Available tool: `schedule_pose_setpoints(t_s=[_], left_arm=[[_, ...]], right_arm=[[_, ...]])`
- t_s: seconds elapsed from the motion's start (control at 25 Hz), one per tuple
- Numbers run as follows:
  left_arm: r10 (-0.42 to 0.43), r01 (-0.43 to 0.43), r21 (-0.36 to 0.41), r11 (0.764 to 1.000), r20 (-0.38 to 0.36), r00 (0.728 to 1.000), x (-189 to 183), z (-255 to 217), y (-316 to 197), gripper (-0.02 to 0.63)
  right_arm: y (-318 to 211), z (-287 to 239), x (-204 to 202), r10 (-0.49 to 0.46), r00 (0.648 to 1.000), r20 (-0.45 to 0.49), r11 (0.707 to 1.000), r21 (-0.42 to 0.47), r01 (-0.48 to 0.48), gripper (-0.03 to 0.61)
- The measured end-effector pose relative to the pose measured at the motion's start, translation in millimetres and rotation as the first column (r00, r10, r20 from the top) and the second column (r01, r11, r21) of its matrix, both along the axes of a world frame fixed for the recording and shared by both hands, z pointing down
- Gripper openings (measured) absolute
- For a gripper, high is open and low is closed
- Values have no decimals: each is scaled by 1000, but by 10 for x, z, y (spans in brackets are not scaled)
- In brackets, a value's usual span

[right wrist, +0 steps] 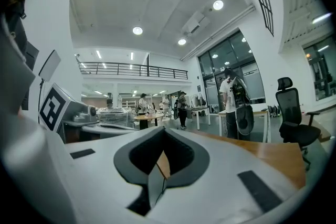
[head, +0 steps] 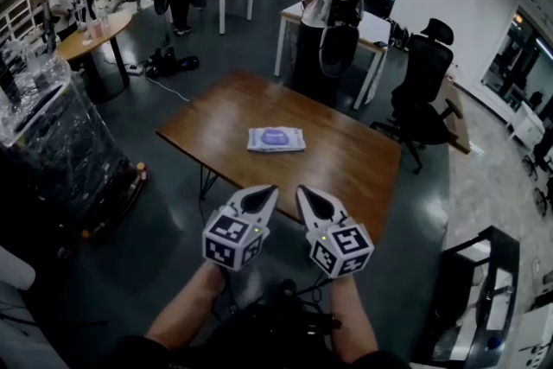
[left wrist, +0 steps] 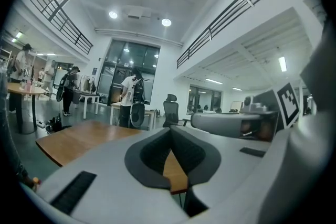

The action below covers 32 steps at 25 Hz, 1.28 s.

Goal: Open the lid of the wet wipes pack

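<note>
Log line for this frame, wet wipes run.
phase: pre-contact | left gripper: shut, empty | right gripper: shut, empty | wet wipes pack: flat on table, lid closed, untouched

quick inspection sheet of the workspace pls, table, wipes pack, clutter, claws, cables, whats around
surface: brown wooden table, bare apart from one pack
job's things: wet wipes pack lies flat near the table's middle; its purple lid faces up and looks closed
clutter: nothing seen on the table
grippers: left claw and right claw are side by side, short of the table's near edge, both shut and empty
cables: a pale cable runs across the floor beyond the table's far left corner
surroundings: black office chair to the right, a person with a backpack at a white desk behind, a plastic-wrapped stack at the left
</note>
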<state>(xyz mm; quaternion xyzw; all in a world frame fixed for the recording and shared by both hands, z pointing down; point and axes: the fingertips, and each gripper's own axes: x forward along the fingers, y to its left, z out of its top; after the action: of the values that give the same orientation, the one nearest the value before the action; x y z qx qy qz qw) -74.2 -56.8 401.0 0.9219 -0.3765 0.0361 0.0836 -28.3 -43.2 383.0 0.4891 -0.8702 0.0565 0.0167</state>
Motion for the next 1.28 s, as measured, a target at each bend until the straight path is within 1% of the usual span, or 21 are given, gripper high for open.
schedule_pose_setpoints(t_s=[0.12, 0.36, 0.52, 0.68, 0.8, 0.92, 1.16, 1.28], left_arm=[[-7, 7, -6, 1000, 4, 1000, -8, 33, -221, 6], [-28, 28, -13, 1000, 37, 999, 73, 128, -681, 6], [-58, 59, -12, 998, 65, 996, 127, 230, -1090, 6], [-60, 61, -21, 998, 62, 996, 243, 331, -1445, 6], [-89, 93, -40, 995, 103, 991, 287, 497, -1718, 6], [-124, 134, -64, 989, 142, 982, 361, 668, -1961, 6], [-144, 171, -103, 980, 223, 964, 408, 969, -2329, 6], [-141, 177, -114, 978, 268, 953, 417, 1104, -2509, 6]], right_arm=[[-221, 35, 5, -8, 1000, -3, 1000, -5, 8, 11], [-731, 79, 92, -37, 999, 4, 999, -9, 37, 11], [-1157, 109, 170, -65, 998, 12, 998, -5, 66, 11], [-1544, 182, 316, -88, 996, 3, 996, -14, 88, 11], [-1810, 261, 423, -112, 994, -15, 993, -33, 112, 11], [-2059, 440, 531, -145, 989, -30, 987, -71, 143, 11], [-2503, 880, 614, -187, 981, -61, 973, -152, 176, 11], [-2708, 1072, 659, -188, 980, -68, 967, -190, 172, 11]])
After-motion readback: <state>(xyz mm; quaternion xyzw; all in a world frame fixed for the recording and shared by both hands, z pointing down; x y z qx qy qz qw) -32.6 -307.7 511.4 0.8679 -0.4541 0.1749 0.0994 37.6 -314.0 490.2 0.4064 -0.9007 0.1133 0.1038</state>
